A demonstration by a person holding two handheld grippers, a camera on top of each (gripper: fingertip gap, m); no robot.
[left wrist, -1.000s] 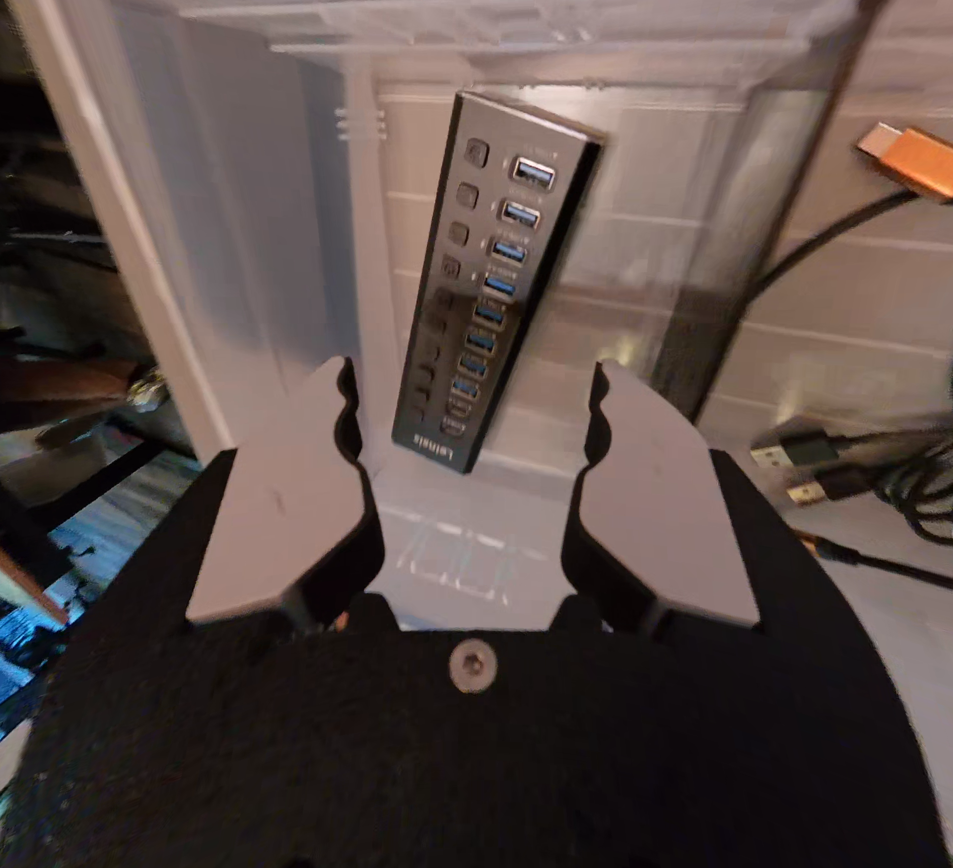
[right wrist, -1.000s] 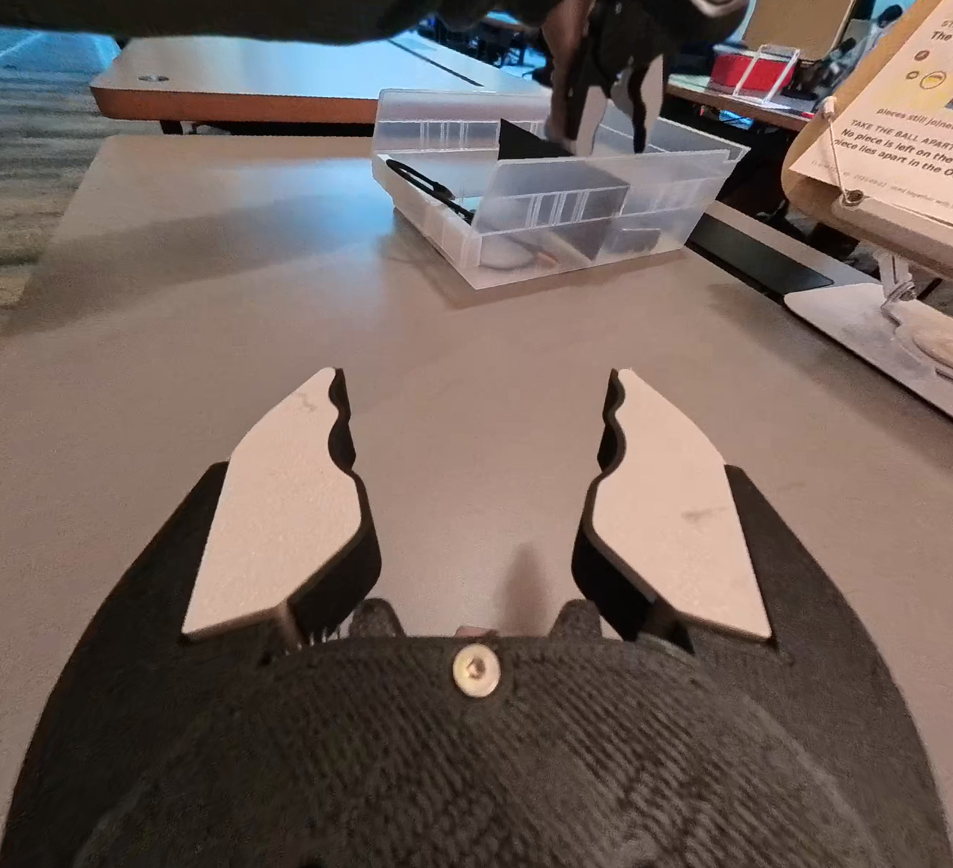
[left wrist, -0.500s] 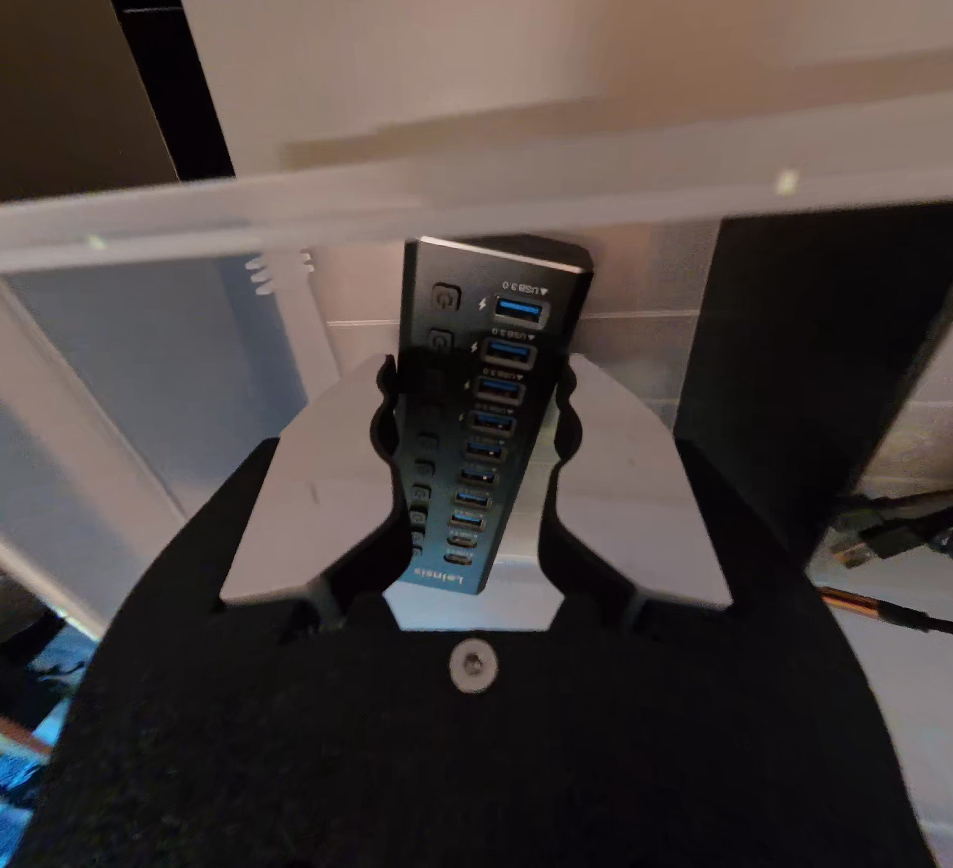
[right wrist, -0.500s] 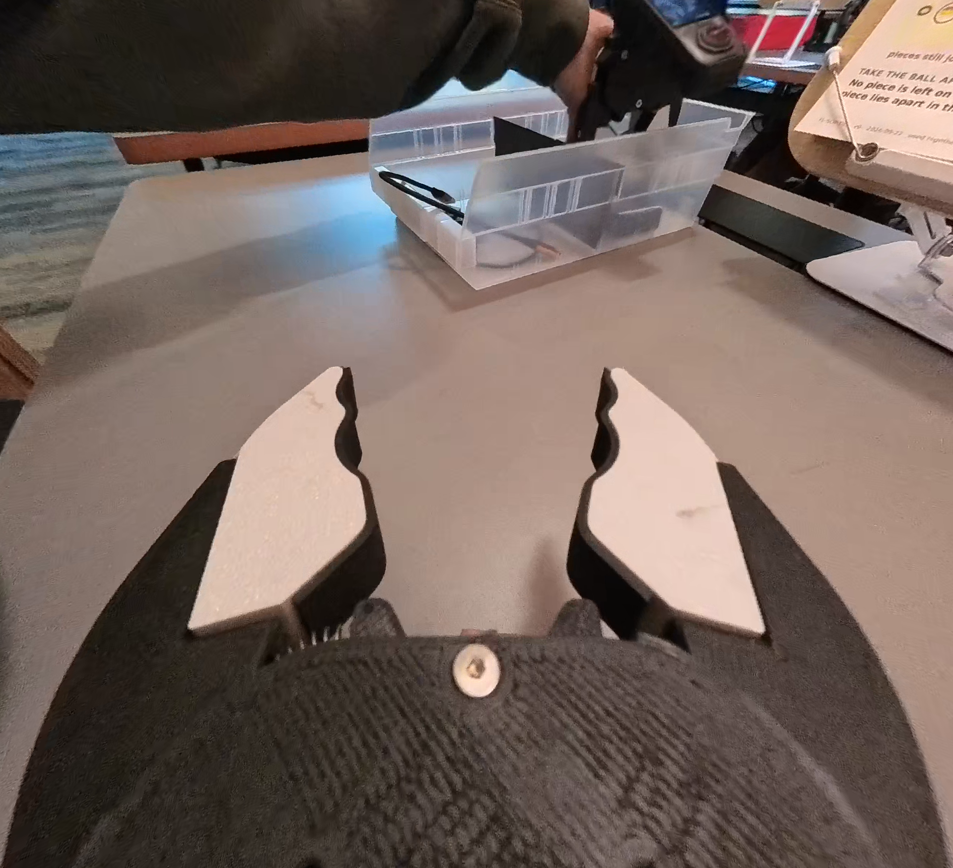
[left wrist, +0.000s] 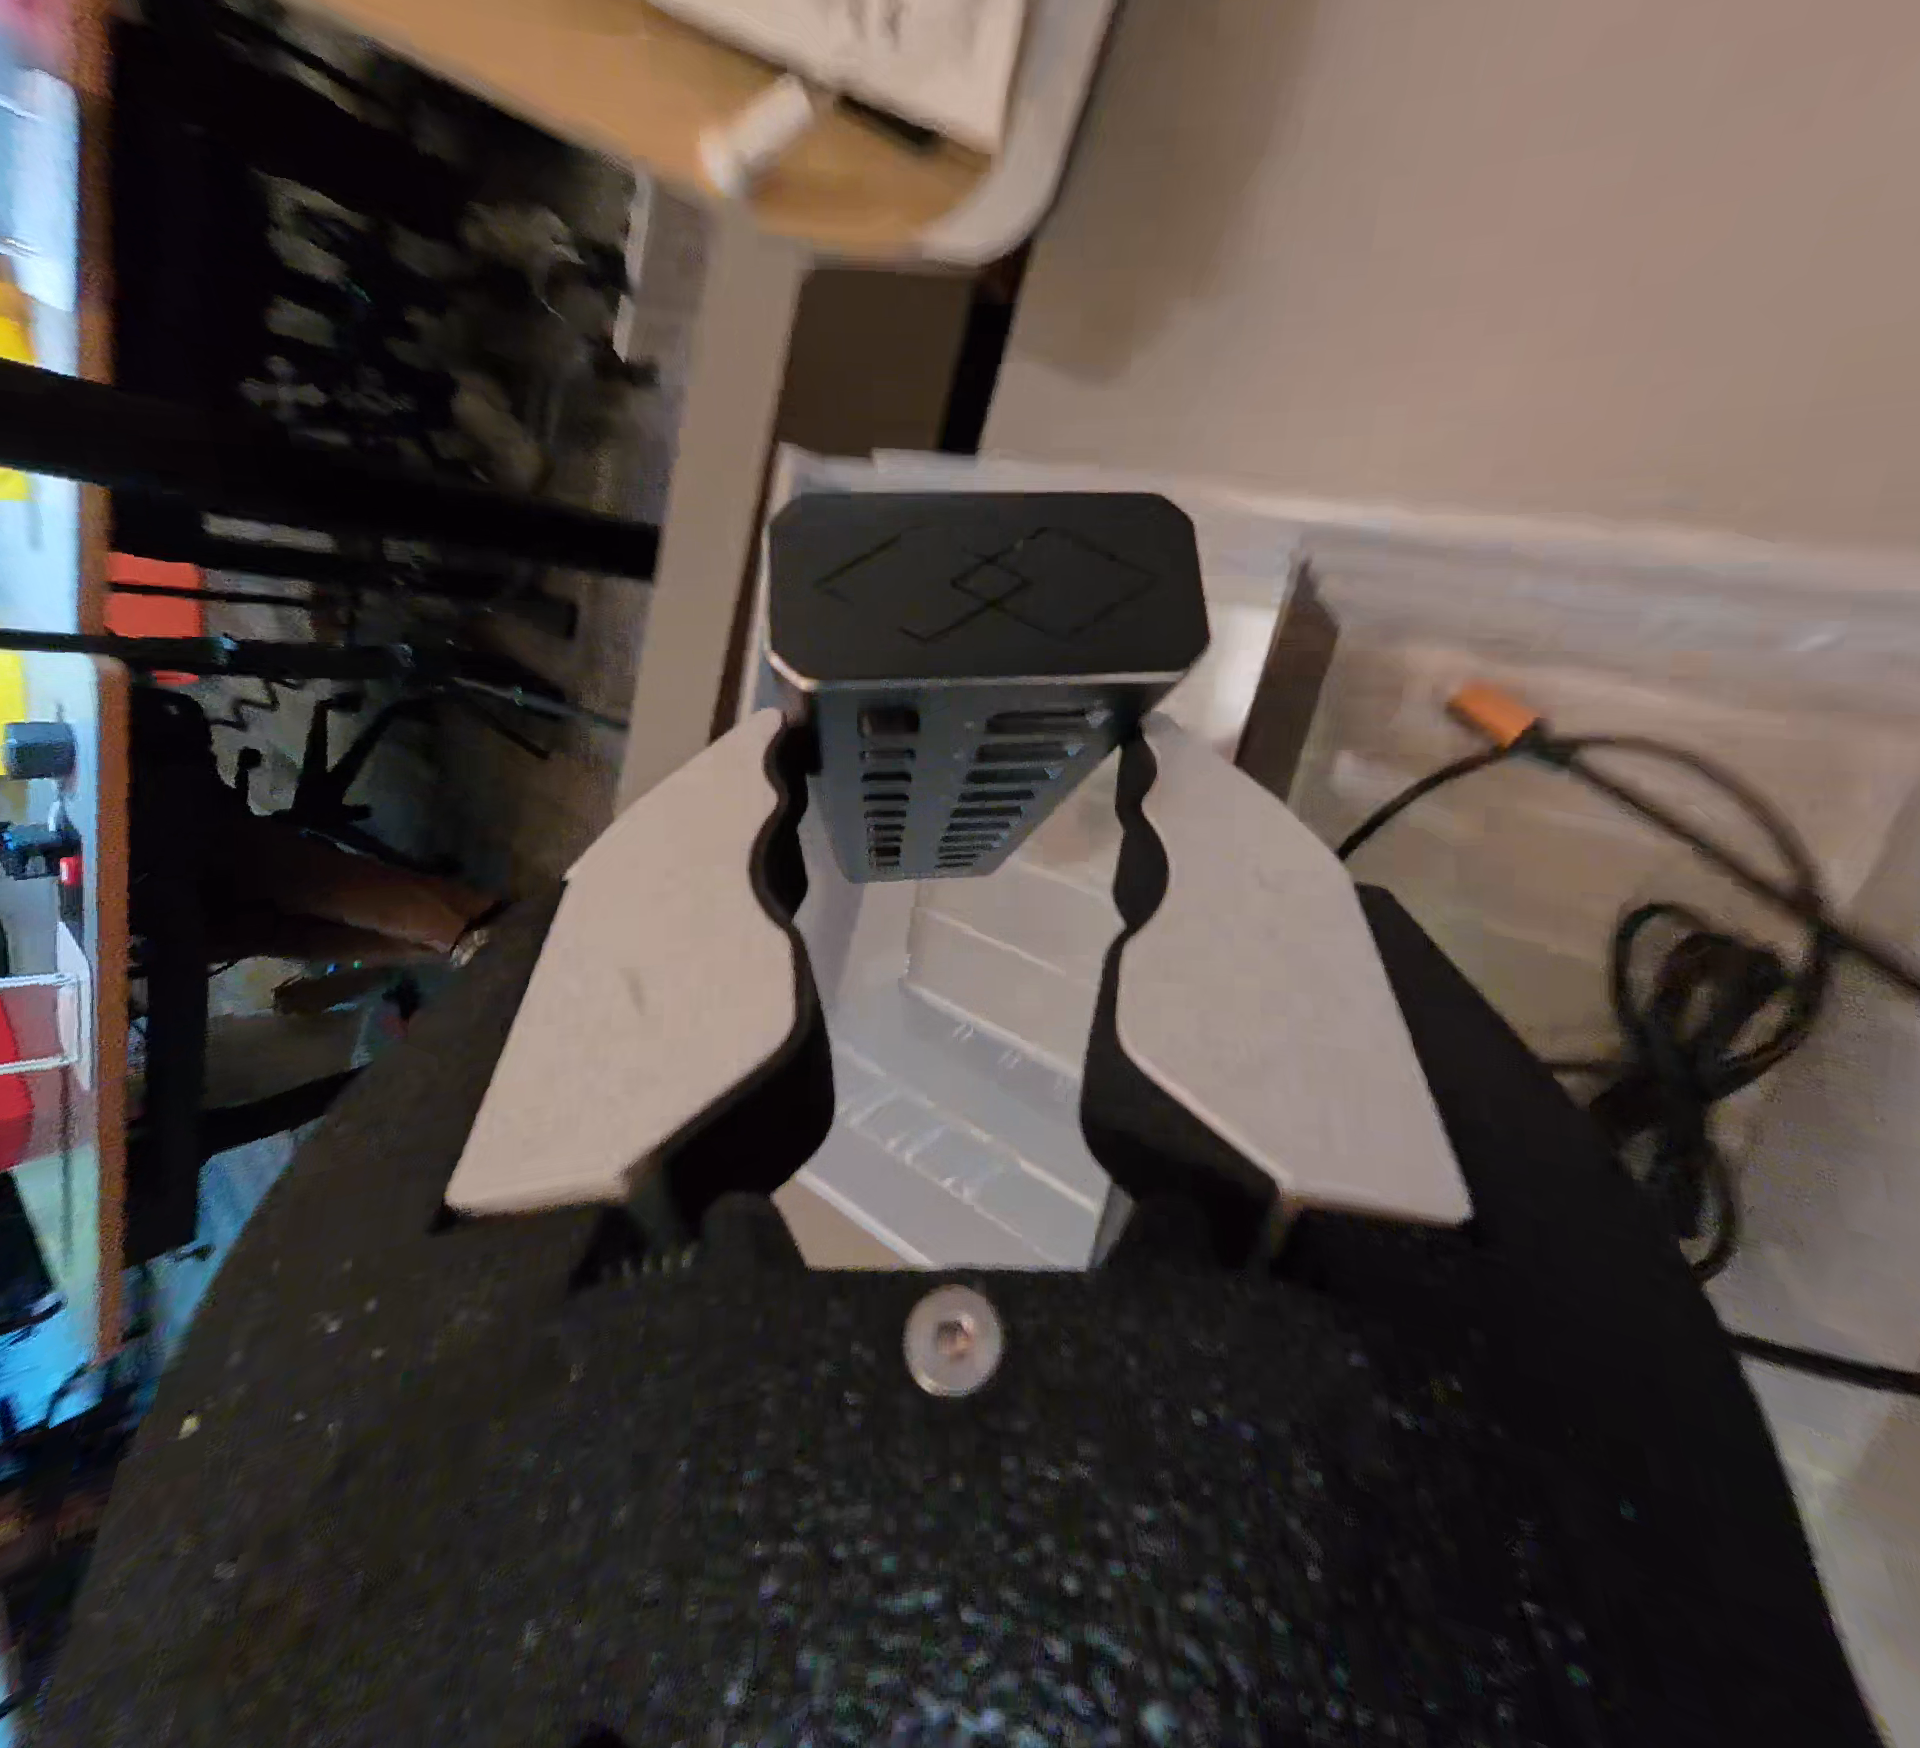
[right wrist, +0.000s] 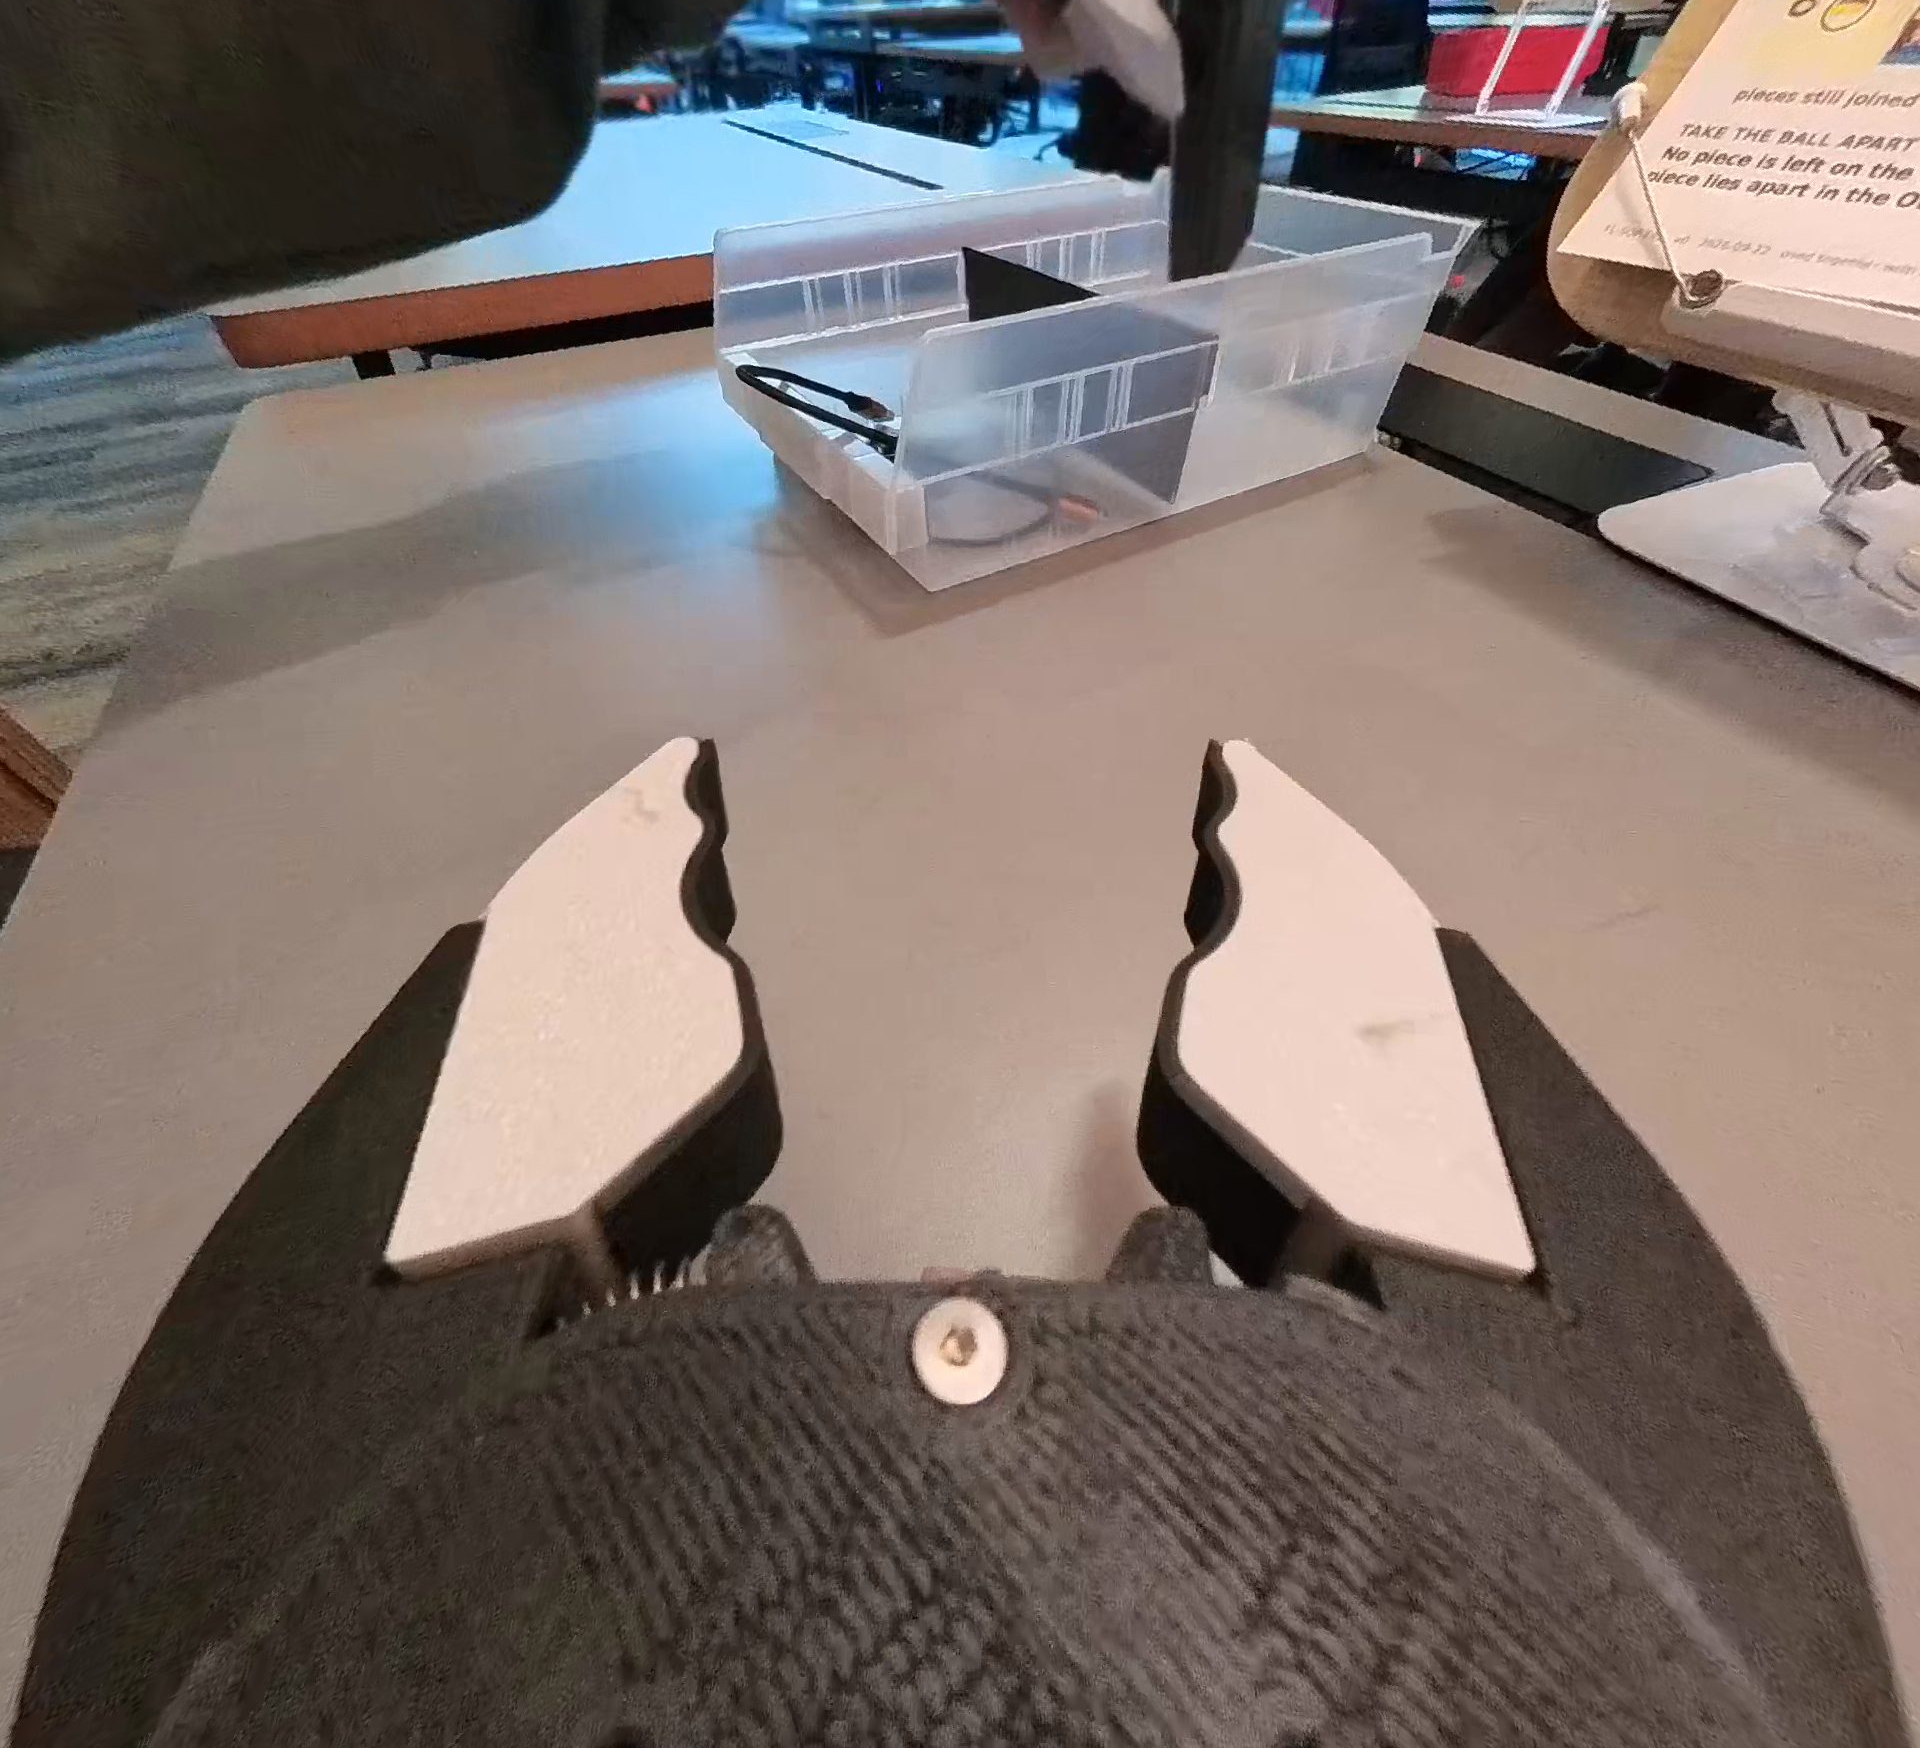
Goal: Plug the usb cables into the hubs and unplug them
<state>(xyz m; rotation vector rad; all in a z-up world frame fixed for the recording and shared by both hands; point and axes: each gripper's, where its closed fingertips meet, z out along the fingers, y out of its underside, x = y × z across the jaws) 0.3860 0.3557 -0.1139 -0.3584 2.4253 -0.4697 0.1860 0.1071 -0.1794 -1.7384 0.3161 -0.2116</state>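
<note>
A: Left claw status?

B: Clamped on the black USB hub, fingertips pinching both long sides near its end. Hub sits centre frame in the left wrist view, end cap w/ a line logo facing the cam, slotted side below it.

A: Where's the hub relative to the bin?

B: Right wrist view, upper centre: hub hangs upright from the left claw, lower end at about the rim of the clear plastic bin; can't tell if it touches. A dark sleeve fills the upper left.

A: Cables?

B: In the bin. Left wrist view, right side: a cable w/ an orange plug and a tangled black cable bundle lower right. Right wrist view shows a black cable in the bin's left compartment, behind a black divider.

A: Right claw?

B: Right claw spread apart, holding nothing, low over the grey counter in the lower half of frame, well apart from the bin.

A: Anything else?

B: A printed sheet on a tan board on a stand, upper right. Bkgd in the left wrist view is motion-blurred.
</note>
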